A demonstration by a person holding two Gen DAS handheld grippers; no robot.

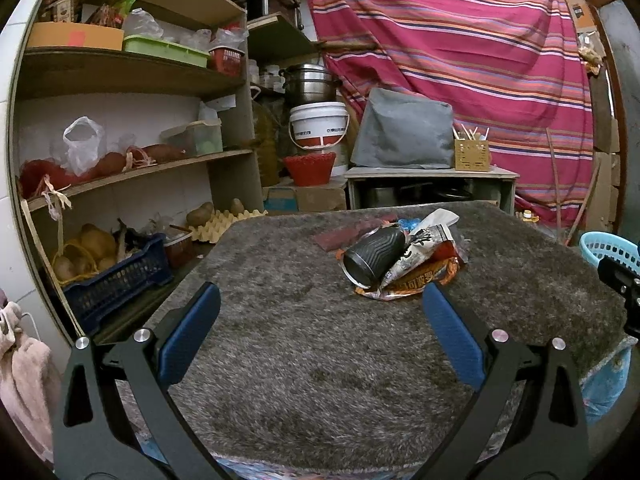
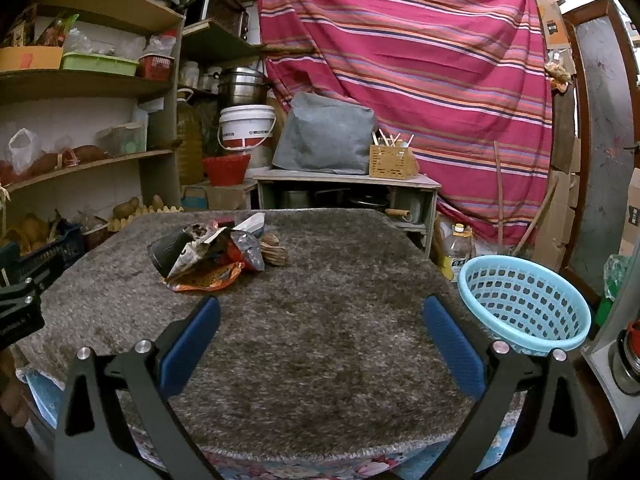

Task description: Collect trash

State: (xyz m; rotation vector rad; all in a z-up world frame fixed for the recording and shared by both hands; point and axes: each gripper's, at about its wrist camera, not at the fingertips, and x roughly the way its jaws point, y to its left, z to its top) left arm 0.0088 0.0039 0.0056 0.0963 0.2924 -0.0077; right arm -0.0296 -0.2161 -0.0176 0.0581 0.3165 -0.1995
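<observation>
A heap of trash lies on the grey shaggy table cover (image 1: 304, 344) (image 2: 320, 340): a black ribbed cup (image 1: 374, 255) (image 2: 166, 252) on its side, crumpled snack wrappers (image 1: 420, 264) (image 2: 218, 258) and a brown nut-like lump (image 2: 274, 254). My left gripper (image 1: 320, 310) is open and empty, its blue pads short of the heap, which lies ahead and slightly right. My right gripper (image 2: 320, 314) is open and empty over the table's near part, with the heap ahead to its left. A light blue perforated basket (image 2: 524, 304) (image 1: 610, 250) sits at the table's right edge.
Wooden shelves (image 1: 128, 80) (image 2: 80, 80) with bags, boxes and produce stand at left. Behind the table are a white bucket (image 1: 318, 124), a grey-covered appliance (image 1: 404, 132) on a low cabinet, and a striped red cloth (image 2: 400, 60). An oil bottle (image 2: 458, 250) stands on the floor.
</observation>
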